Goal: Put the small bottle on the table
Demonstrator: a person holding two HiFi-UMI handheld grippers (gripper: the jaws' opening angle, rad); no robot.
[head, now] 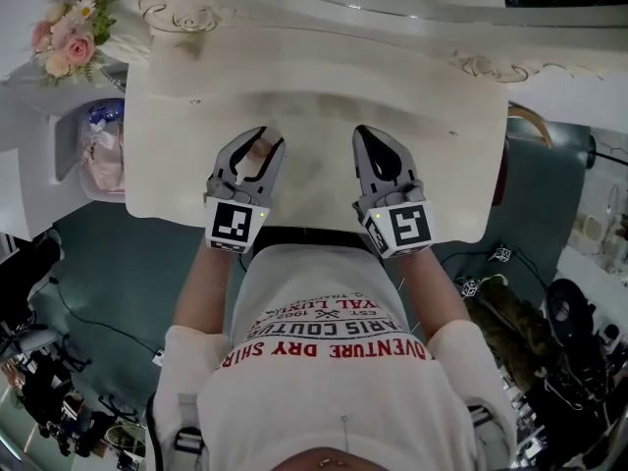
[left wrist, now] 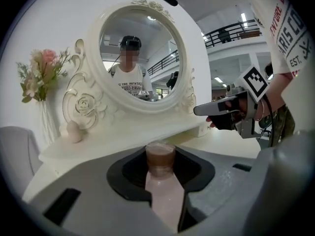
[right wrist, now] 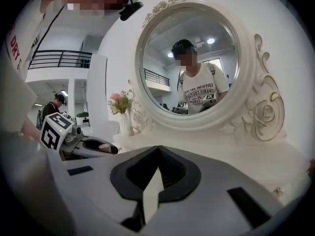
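The small bottle (left wrist: 164, 194) is pale pink with a brown cap. My left gripper (left wrist: 160, 154) is shut on it, and the cap pokes out past the jaw tips. In the head view the left gripper (head: 259, 140) holds the bottle (head: 257, 157) just above the near part of the white dressing table (head: 442, 116). My right gripper (head: 367, 135) hovers beside it to the right, shut with nothing in it. In the right gripper view its jaws (right wrist: 157, 150) meet at the tips, and the left gripper (right wrist: 93, 146) shows at the left.
An oval mirror (left wrist: 140, 58) in a carved white frame stands at the table's back. A vase of pink flowers (left wrist: 42, 77) and a small egg-shaped ornament (left wrist: 75, 132) sit at the back left. A bin with bags (head: 98, 155) stands left of the table.
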